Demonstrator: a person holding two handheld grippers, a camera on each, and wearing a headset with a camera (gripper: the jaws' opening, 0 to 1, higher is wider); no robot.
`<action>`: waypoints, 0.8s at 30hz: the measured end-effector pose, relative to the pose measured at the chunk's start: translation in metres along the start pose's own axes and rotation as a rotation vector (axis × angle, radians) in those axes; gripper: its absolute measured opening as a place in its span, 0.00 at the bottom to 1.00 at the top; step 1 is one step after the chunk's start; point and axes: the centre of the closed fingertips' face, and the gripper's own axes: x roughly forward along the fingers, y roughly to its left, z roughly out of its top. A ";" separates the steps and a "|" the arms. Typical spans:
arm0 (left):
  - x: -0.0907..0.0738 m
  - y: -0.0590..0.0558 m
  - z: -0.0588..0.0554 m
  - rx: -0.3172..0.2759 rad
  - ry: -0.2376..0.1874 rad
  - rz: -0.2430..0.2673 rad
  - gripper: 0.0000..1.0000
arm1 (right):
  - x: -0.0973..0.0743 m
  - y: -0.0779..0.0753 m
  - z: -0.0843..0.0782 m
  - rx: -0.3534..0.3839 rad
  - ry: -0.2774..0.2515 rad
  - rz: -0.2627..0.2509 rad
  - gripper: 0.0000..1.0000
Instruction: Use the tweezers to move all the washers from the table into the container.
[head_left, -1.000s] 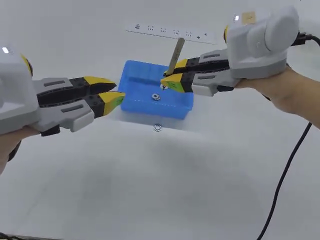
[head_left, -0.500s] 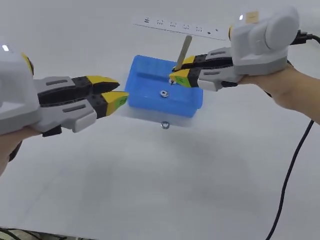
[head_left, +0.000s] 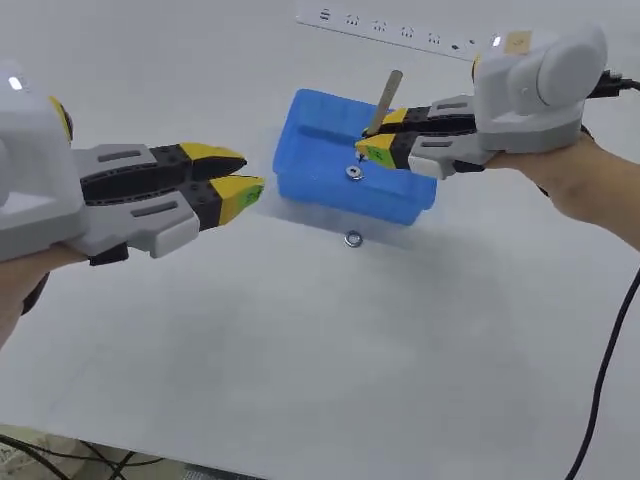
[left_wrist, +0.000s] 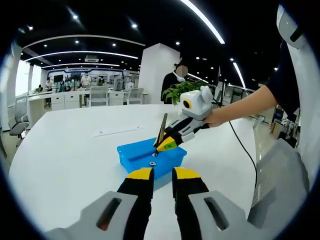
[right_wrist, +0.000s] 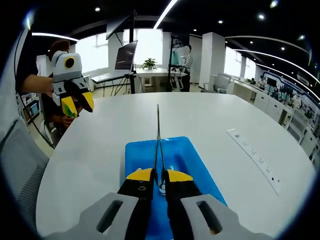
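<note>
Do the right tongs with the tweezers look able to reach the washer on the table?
Probably yes: the washer lies uncovered beside the container, and the right tongs, gripping the tweezers, hover over that container with nothing between.

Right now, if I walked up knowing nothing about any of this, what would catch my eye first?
The bright blue container in the middle of the white table stands out, with one washer lying inside it and a second washer on the table just in front. Over the container, the right tool grips slim tweezers pointing down into it, while the left tool hovers empty to its left.
</note>
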 end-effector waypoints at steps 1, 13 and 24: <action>0.000 0.000 -0.001 -0.002 0.002 -0.001 0.18 | 0.001 -0.001 -0.002 0.000 0.003 0.000 0.09; 0.004 -0.008 -0.007 -0.033 0.003 -0.012 0.18 | 0.010 -0.004 -0.017 -0.005 0.032 0.003 0.10; -0.002 -0.009 -0.009 -0.039 0.010 0.000 0.18 | 0.014 -0.005 -0.020 -0.007 0.038 0.002 0.10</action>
